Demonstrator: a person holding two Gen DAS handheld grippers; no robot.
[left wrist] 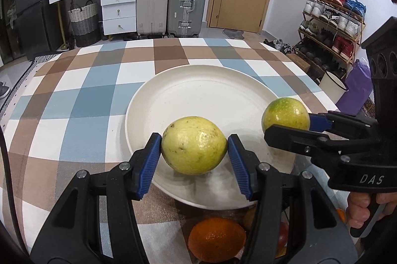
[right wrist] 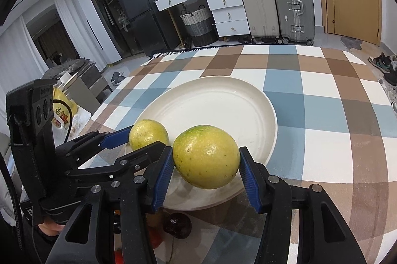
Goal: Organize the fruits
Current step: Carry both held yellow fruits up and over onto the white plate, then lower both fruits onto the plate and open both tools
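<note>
Over the plate, both tongs grip yellow-green fruits.

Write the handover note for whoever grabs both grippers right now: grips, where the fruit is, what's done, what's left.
Left gripper: shut on a pale yellow fruit, held over the near part of the white plate.
Right gripper: shut on a yellow-green fruit, over the plate's near right side.
Plate: sits on the checked tablecloth; nothing lies loose on it yet.
Done: both fruits picked up and brought to the plate.
Left: probably set both down and release. An orange and a dark red fruit wait below the near edge.
</note>
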